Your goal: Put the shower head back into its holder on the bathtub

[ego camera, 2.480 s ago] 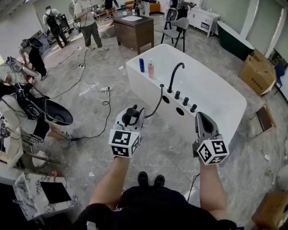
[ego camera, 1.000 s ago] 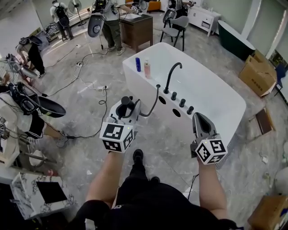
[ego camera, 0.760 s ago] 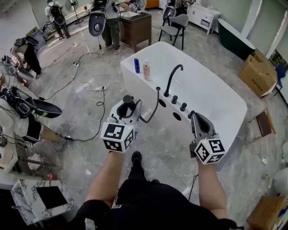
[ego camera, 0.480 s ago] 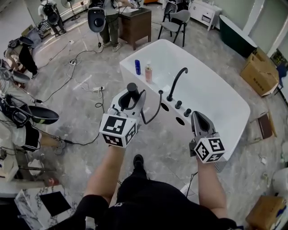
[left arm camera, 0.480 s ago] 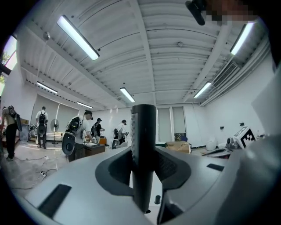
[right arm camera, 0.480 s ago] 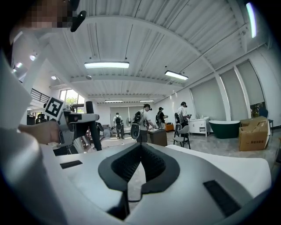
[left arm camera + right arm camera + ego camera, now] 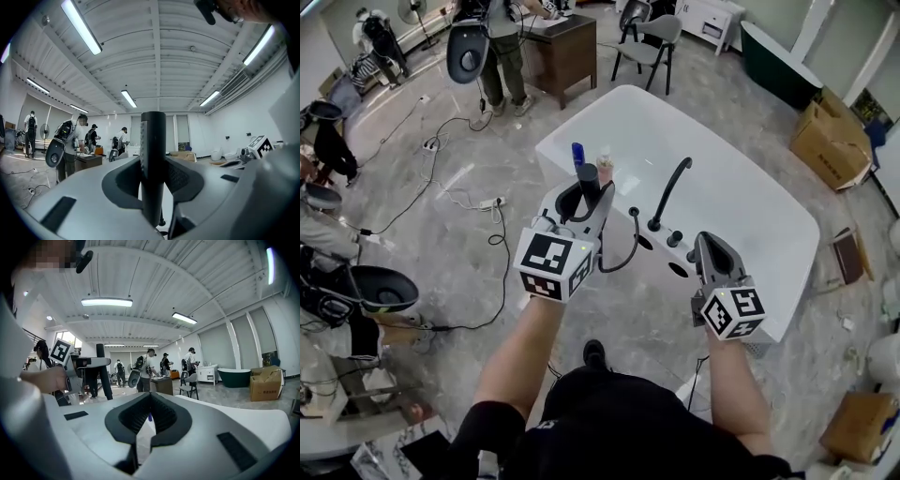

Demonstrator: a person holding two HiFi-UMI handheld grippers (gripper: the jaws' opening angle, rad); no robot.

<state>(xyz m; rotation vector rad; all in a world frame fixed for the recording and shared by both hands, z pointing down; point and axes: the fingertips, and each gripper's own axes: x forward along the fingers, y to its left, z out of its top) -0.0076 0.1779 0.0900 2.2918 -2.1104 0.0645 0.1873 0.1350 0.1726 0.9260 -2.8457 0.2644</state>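
The black shower head (image 7: 589, 178) stands upright between the jaws of my left gripper (image 7: 583, 199), which is shut on its handle (image 7: 153, 159). Its black hose (image 7: 623, 258) loops down and back up to the deck of the white bathtub (image 7: 722, 164). The left gripper hangs just in front of the tub's near rim, left of the curved black faucet (image 7: 667, 187) and the row of black knobs (image 7: 675, 239). Dark oval openings (image 7: 678, 270) show in the deck below the knobs. My right gripper (image 7: 710, 251) is shut and empty (image 7: 150, 416), close to the knobs.
A blue bottle (image 7: 577, 153) and a pink bottle (image 7: 605, 161) stand on the tub's left rim. Cables (image 7: 487, 202) lie on the floor at the left. People, a dark wooden cabinet (image 7: 562, 52) and a chair (image 7: 652, 37) stand beyond. Cardboard boxes (image 7: 830, 141) sit at the right.
Both grippers have come closer to the bathtub as the person stepped forward. The left gripper carried the shower head up to the tub's near rim; the grip is unchanged.
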